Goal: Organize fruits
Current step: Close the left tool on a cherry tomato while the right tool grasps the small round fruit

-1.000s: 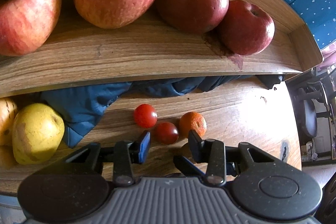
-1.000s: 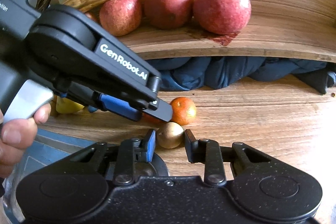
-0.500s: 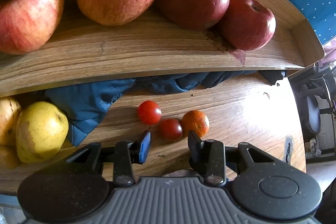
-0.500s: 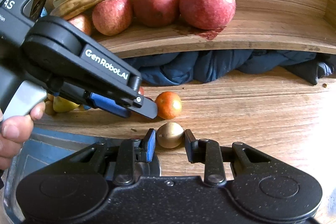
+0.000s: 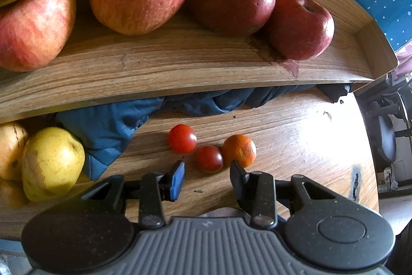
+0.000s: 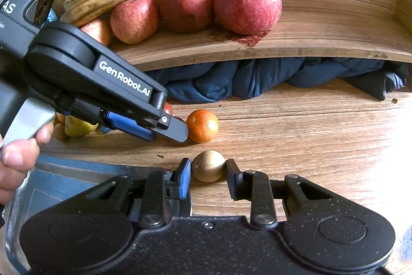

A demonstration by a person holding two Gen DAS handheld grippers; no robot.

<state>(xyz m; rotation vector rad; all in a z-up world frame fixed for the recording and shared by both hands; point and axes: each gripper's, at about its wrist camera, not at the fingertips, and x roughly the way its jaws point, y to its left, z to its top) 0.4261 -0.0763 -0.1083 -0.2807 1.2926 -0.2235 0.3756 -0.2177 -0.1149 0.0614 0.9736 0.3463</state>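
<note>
Fruits on wooden table [image 5: 296, 125]: small orange [image 5: 239, 150] as landmark, dark cherry tomato [image 5: 209, 158] touching its left, brighter tomato [image 5: 181, 138] further left. Left gripper [image 5: 207, 173] spread wide, empty, just before the dark tomato. Right gripper [image 6: 208, 169] parted around golden-brown round fruit [image 6: 208, 165], near side of orange; contact unclear.
</note>
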